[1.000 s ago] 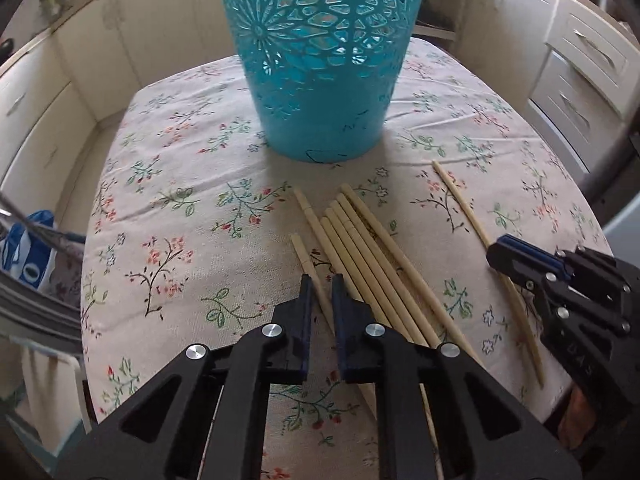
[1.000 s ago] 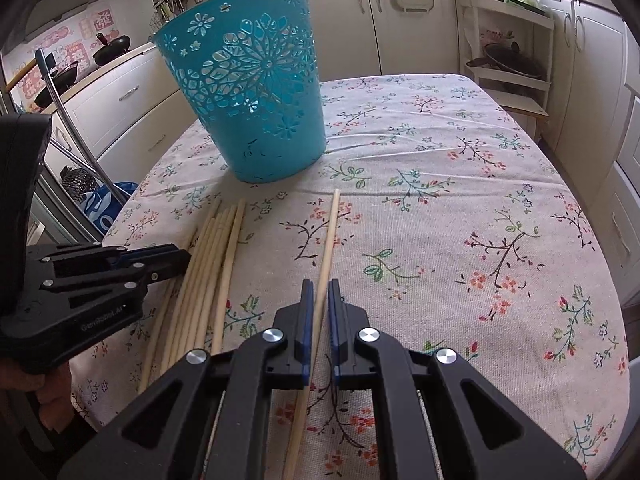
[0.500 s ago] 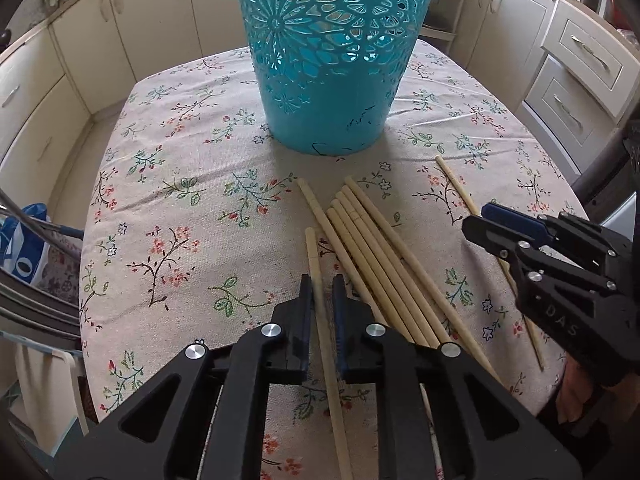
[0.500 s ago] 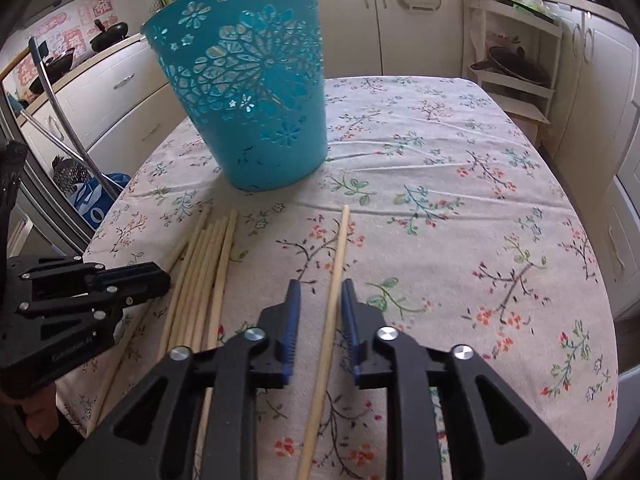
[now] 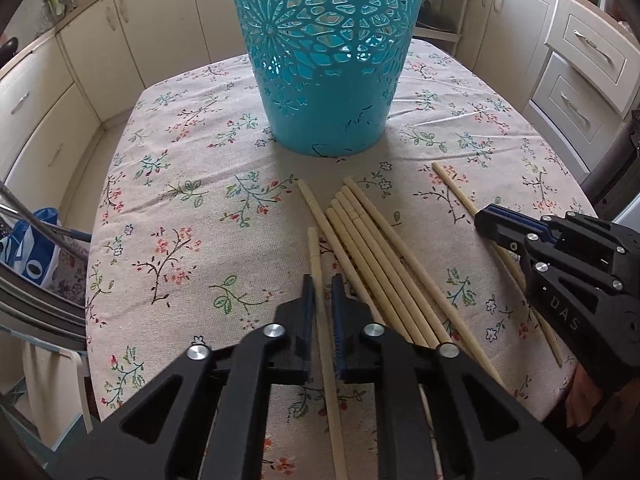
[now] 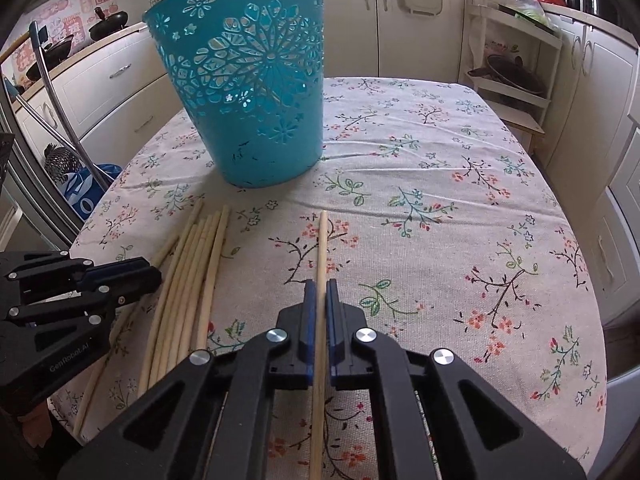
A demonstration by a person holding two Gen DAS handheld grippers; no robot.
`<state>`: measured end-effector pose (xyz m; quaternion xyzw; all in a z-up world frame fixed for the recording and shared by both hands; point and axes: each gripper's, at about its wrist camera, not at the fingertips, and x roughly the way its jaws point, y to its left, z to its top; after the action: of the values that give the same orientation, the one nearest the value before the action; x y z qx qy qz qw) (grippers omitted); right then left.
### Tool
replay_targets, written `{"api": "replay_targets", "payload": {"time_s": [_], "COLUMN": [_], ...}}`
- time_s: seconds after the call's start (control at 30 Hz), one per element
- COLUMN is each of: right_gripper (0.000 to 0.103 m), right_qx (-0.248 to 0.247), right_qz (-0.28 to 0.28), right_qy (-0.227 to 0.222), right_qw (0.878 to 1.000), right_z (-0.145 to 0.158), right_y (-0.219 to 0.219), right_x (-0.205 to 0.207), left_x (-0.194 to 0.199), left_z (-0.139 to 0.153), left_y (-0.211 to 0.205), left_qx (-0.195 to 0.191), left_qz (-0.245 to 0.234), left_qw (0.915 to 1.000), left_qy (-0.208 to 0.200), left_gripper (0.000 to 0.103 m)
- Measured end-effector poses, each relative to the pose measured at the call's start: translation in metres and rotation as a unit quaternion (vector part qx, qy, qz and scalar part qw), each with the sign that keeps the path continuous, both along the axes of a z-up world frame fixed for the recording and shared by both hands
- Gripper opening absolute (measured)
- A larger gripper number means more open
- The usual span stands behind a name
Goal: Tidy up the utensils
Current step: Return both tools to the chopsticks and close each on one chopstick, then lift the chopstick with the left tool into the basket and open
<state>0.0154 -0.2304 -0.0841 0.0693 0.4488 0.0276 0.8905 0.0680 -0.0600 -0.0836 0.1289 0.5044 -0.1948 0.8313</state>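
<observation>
A teal openwork basket stands at the far side of the floral tablecloth; it also shows in the right wrist view. Several wooden chopsticks lie in a loose bundle in front of it. My left gripper is shut on one chopstick at the bundle's left edge. My right gripper is shut on a single chopstick lying apart, to the right of the bundle. The right gripper also shows in the left wrist view, and the left gripper in the right wrist view.
The tablecloth-covered table is ringed by cream kitchen cabinets. A white shelf rack with pans stands at the back right. A blue bag and metal tubing sit off the table's left edge.
Both grippers have moved up and toward the basket. The right gripper, open around its chopstick half a second ago, has shut on it. The left gripper stays shut on its chopstick.
</observation>
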Motion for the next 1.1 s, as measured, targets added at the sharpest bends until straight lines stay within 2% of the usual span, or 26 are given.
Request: {"api": "replay_targets", "payload": {"time_s": [0.2, 0.3, 0.4, 0.5, 0.57, 0.63, 0.87, 1.1], "right_gripper": [0.006, 0.006, 0.006, 0.006, 0.006, 0.006, 0.006, 0.006], "right_qx": [0.029, 0.032, 0.032, 0.033, 0.036, 0.04, 0.043, 0.049], "right_qz": [-0.005, -0.005, -0.004, -0.005, -0.006, -0.006, -0.003, -0.005], "right_qy": [-0.005, -0.007, -0.009, -0.01, -0.01, -0.009, -0.008, -0.007], "right_qw": [1.0, 0.999, 0.999, 0.999, 0.999, 0.999, 0.999, 0.999], "right_z": [-0.002, -0.002, -0.002, -0.003, -0.003, -0.003, -0.003, -0.003], "right_y": [-0.007, -0.007, -0.006, -0.007, -0.008, -0.009, -0.01, -0.011], "right_x": [-0.004, -0.004, -0.004, -0.004, -0.003, -0.003, -0.002, -0.002], "left_x": [-0.006, -0.01, -0.02, -0.034, -0.04, -0.045, -0.034, 0.008], "left_z": [0.012, 0.027, 0.053, 0.083, 0.105, 0.124, 0.182, 0.234], "left_y": [0.001, 0.008, 0.017, 0.024, 0.029, 0.032, 0.03, 0.013], "left_qx": [-0.011, -0.047, -0.101, -0.169, -0.212, -0.241, -0.292, -0.319], "left_qz": [0.005, 0.014, 0.01, -0.004, -0.007, -0.01, -0.019, -0.004], "left_qw": [0.9997, 0.9982, 0.9921, 0.9786, 0.9663, 0.9557, 0.9289, 0.9048], "left_qy": [-0.02, -0.035, -0.073, -0.117, -0.146, -0.168, -0.227, -0.282], "left_gripper": [0.005, 0.005, 0.005, 0.005, 0.005, 0.005, 0.005, 0.005]}}
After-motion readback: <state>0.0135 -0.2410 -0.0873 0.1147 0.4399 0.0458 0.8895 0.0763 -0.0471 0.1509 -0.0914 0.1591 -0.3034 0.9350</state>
